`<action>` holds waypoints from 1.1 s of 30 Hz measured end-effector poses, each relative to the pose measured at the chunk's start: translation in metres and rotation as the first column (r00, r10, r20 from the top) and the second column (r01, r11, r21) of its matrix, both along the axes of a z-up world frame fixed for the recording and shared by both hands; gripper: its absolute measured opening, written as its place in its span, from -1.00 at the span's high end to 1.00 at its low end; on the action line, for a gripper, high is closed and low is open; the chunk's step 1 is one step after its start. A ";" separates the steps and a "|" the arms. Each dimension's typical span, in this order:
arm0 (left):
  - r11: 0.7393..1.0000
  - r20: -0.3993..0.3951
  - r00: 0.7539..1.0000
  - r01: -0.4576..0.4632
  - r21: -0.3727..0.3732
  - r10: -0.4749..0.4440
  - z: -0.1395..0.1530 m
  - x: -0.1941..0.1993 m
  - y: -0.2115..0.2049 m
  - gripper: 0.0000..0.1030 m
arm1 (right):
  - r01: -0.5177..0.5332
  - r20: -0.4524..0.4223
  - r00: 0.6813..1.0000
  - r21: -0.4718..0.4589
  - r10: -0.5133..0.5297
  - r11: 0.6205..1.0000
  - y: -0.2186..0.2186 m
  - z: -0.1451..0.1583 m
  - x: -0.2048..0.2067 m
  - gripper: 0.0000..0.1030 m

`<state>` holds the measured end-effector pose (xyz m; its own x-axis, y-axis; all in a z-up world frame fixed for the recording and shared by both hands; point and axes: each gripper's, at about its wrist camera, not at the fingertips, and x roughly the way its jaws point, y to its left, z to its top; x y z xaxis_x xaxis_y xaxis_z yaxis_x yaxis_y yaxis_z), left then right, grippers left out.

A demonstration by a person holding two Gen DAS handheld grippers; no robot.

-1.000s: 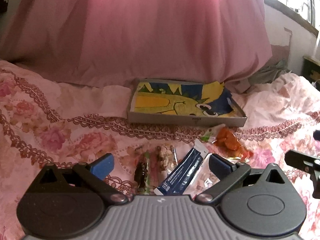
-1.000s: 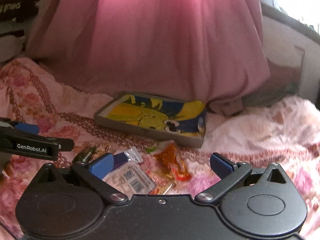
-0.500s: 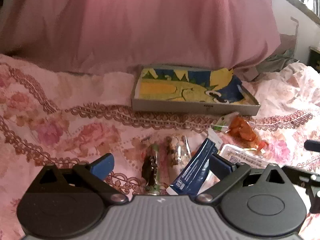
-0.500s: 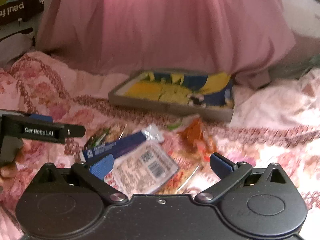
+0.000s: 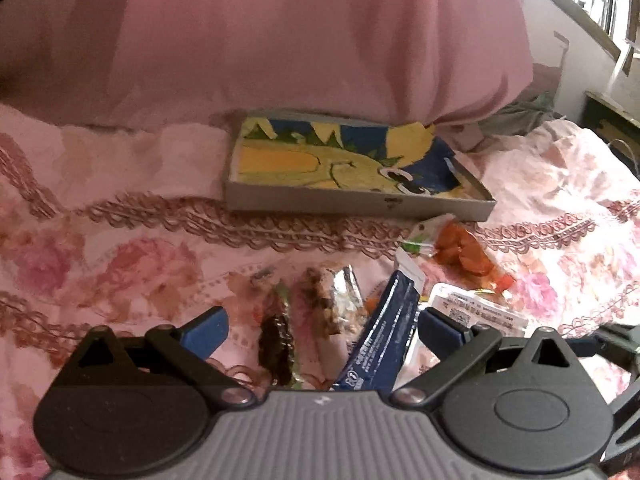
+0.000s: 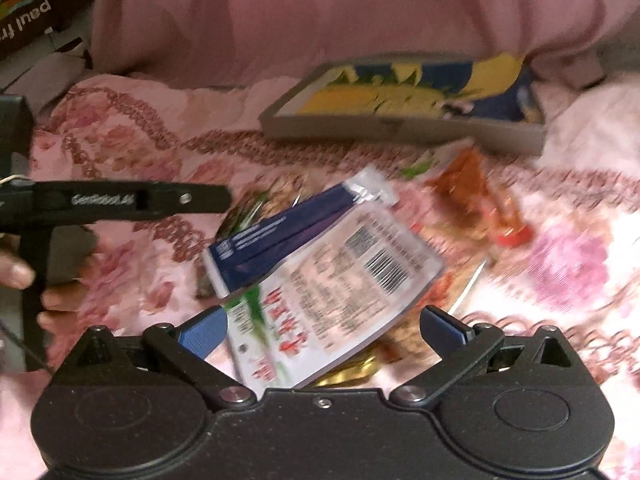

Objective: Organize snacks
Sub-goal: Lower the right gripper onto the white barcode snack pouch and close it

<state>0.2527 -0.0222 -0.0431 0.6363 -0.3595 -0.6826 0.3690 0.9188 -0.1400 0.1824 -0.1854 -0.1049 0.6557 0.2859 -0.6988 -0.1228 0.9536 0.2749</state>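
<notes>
While both pairs of fingers stand wide open and empty, the right gripper (image 6: 322, 330) hovers over the white packet (image 6: 340, 292) on the bed. It looks light, thin and slippery; better pinch one edge.

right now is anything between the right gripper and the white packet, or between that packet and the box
Nothing visible blocks the open right gripper; the white packet lies right ahead between its fingers. A blue packet overlaps its far edge. Toward the box, only the orange packet lies on the bedspread, off to the right.
</notes>
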 end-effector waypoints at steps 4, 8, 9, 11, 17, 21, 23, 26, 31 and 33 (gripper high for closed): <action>0.995 -0.069 0.997 0.029 -0.096 -0.036 -0.012 0.014 0.002 -0.99 | -0.014 -0.036 0.999 0.031 0.015 0.999 0.002 -0.008 0.003 -0.97; 0.986 -0.085 0.994 0.055 -0.155 -0.069 -0.019 0.023 0.003 -0.99 | 0.003 -0.080 0.997 0.068 0.002 0.998 0.000 -0.016 0.007 -0.95; 0.984 -0.090 0.993 0.061 -0.165 -0.077 -0.021 0.024 0.002 -0.99 | 0.005 -0.086 0.996 0.079 0.002 0.997 -0.001 -0.017 0.008 -0.94; 0.981 -0.106 0.990 0.070 -0.178 -0.090 -0.023 0.026 0.002 -0.99 | 0.007 -0.105 0.994 0.100 0.004 0.995 -0.001 -0.021 0.010 -0.87; 0.963 -0.100 0.979 0.151 -0.222 -0.176 -0.023 0.022 -0.002 -0.99 | 0.050 -0.147 0.989 0.149 -0.028 0.988 -0.005 -0.031 0.016 -0.75; 0.955 -0.096 0.971 0.195 -0.225 -0.220 -0.024 0.020 -0.008 -0.99 | 0.084 -0.153 0.986 0.165 -0.059 0.983 -0.009 -0.031 0.017 -0.61; 0.954 -0.123 0.968 0.184 -0.235 -0.217 -0.026 0.021 -0.008 -0.99 | 0.093 -0.157 0.985 0.172 -0.066 0.981 -0.012 -0.031 0.016 -0.56; 0.958 -0.165 0.965 0.160 -0.240 -0.203 -0.034 0.027 -0.008 -0.99 | 0.096 -0.156 0.985 0.173 -0.069 0.980 -0.013 -0.032 0.017 -0.51; 0.957 -0.241 0.951 0.127 -0.260 -0.192 -0.046 0.035 -0.006 -0.96 | 0.100 -0.151 0.986 0.177 -0.073 0.979 -0.015 -0.030 0.015 -0.27; 0.953 -0.245 0.949 0.128 -0.274 -0.198 -0.045 0.035 -0.005 -0.89 | 0.103 -0.144 0.987 0.180 -0.077 0.978 -0.015 -0.027 0.015 -0.16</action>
